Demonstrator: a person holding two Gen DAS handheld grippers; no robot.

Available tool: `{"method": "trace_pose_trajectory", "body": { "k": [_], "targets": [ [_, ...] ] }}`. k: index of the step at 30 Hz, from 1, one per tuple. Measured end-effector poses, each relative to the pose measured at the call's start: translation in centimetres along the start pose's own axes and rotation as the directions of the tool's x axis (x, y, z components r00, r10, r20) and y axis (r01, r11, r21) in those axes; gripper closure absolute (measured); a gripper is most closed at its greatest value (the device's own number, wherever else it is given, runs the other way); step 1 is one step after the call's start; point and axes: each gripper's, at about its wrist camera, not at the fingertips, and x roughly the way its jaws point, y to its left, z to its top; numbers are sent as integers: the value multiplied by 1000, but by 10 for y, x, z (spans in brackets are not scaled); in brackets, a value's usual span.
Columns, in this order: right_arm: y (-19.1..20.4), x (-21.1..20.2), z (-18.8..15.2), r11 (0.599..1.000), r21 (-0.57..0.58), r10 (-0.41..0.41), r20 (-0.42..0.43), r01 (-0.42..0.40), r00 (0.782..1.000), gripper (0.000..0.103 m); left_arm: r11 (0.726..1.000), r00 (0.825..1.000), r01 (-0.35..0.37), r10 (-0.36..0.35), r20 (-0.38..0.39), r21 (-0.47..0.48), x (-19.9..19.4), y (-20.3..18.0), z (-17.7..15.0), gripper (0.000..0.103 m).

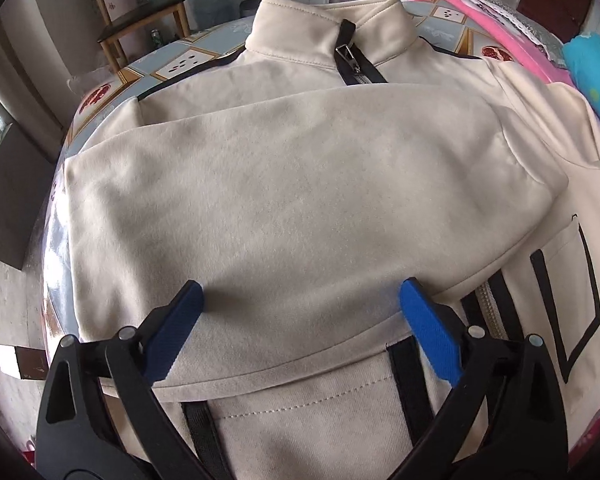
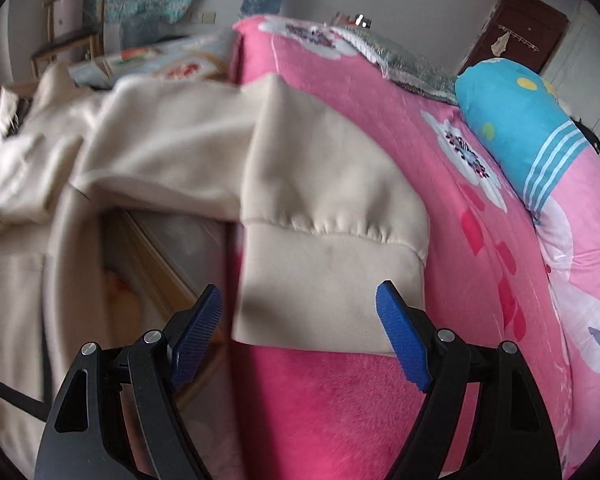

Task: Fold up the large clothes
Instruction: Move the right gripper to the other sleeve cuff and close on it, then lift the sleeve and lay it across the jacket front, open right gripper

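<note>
A cream zip-up jacket with black trim lies flat on a patterned table, collar at the far side. One sleeve is folded across its chest. My left gripper hovers over that folded sleeve, open, its blue pads wide apart with nothing pinched. In the right wrist view the other sleeve stretches off the table onto a pink blanket. Its ribbed cuff lies between the spread fingers of my right gripper, which is open and not pressing it.
A pink flowered blanket covers a bed right of the table, with a blue pillow on it. A wooden chair stands beyond the table at the left. A dark door is at the back right.
</note>
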Motion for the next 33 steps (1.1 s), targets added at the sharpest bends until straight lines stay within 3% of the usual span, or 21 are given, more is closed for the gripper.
{"method": "trace_pose_trajectory", "body": {
  "k": [4,5,7,12,15,21,23,25,26,28,30,31,33],
  "targets": [
    [-4,7,-5,1000,-6,-4,-1,4,1000,28,1000,1000,-4,4,3,-4,0,0,0,7],
    [-5,6,-5,1000,-2,-10,3,10,1000,32,1000,1000,-4,4,2,-4,0,0,0,7],
    [-8,5,-7,1000,11,-17,4,17,1000,44,1000,1000,-3,3,1,-4,0,0,0,7],
    [-23,-4,-6,998,56,30,19,-31,999,86,1000,1000,-5,5,0,-7,1,0,0,6],
    [-33,-20,-1,994,90,57,41,-60,998,94,1000,1000,-4,4,-1,-5,1,0,1,6],
    [-49,-76,12,973,134,171,132,-188,976,94,1000,1000,4,-4,2,7,0,1,1,7],
    [-57,-97,21,943,165,261,172,-289,950,94,1000,1000,9,-9,7,14,0,1,1,6],
    [-63,-112,30,891,197,370,209,-409,905,94,1000,1000,13,-13,11,12,0,2,2,7],
    [-66,-122,39,832,220,462,236,-510,855,94,1000,1000,17,-17,16,4,-1,3,2,7],
    [-65,-135,54,739,234,576,268,-632,772,94,1000,999,28,-28,28,-9,-3,5,2,7],
    [-57,-146,69,668,217,653,288,-712,701,94,999,998,43,-42,50,-22,-8,9,1,7],
    [-46,-155,79,625,194,699,293,-756,653,94,998,997,49,-48,63,-24,-12,11,0,7],
    [-25,-170,95,566,153,759,287,-810,584,94,998,994,57,-55,91,-18,-21,14,-3,7]
  ]
}}
